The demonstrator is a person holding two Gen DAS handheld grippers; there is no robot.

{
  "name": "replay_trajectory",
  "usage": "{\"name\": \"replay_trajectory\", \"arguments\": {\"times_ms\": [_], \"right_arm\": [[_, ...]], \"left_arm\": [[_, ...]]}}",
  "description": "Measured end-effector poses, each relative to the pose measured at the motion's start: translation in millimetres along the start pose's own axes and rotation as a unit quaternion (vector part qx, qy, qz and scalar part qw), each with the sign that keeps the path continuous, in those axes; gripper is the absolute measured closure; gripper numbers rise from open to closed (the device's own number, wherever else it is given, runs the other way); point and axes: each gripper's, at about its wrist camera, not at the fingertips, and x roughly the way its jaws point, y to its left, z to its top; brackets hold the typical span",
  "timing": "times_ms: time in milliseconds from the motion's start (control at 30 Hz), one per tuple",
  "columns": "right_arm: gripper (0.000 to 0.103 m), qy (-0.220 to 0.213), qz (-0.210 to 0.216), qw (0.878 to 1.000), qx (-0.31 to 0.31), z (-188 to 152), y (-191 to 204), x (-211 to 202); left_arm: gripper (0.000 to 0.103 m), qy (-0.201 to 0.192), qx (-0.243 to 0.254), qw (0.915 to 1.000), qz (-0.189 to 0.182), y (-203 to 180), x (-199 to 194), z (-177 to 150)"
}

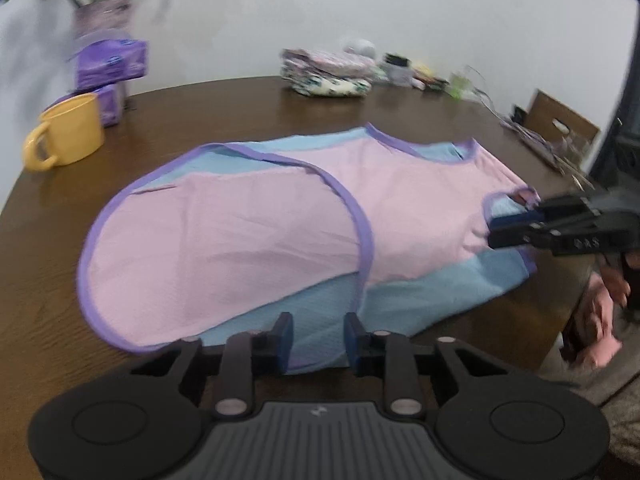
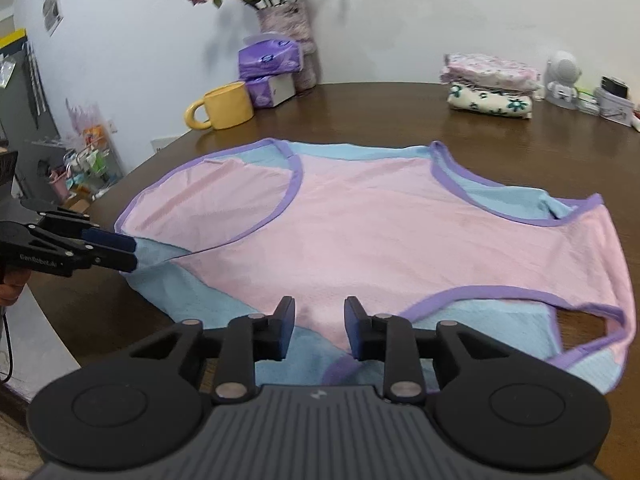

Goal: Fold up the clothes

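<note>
A pink and blue sleeveless top with purple trim lies spread on the brown wooden table, one side flap folded over the middle. My left gripper hovers at the near blue hem, its jaws apart with cloth showing in the gap and the pads not pressing. In the right wrist view the left gripper sits at the left edge of the top. My right gripper stands open over the pink near edge. From the left wrist view the right gripper reaches in at the armhole end.
A yellow mug and purple tissue packs stand at the back left beside a flower vase. A stack of folded clothes and small items sit at the back right. A wooden chair back stands past the table edge.
</note>
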Motion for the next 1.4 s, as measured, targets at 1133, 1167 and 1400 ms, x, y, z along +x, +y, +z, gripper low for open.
{"name": "replay_trajectory", "arguments": {"times_ms": [1133, 1167, 1400], "right_arm": [[0.071, -0.025, -0.08, 0.996, -0.009, -22.0, 22.9, 6.6], [0.071, -0.025, -0.082, 0.996, -0.01, -22.2, 24.1, 6.8], [0.071, -0.036, -0.094, 0.995, 0.005, -27.0, 26.2, 6.1]], "left_arm": [[0.09, -0.007, 0.048, 0.9983, 0.033, -32.3, 11.4, 1.9], [0.09, -0.008, 0.043, 0.9986, 0.03, -31.2, 11.2, 2.9], [0.09, 0.003, 0.022, 0.9994, 0.026, -31.4, 16.0, 3.7]]}}
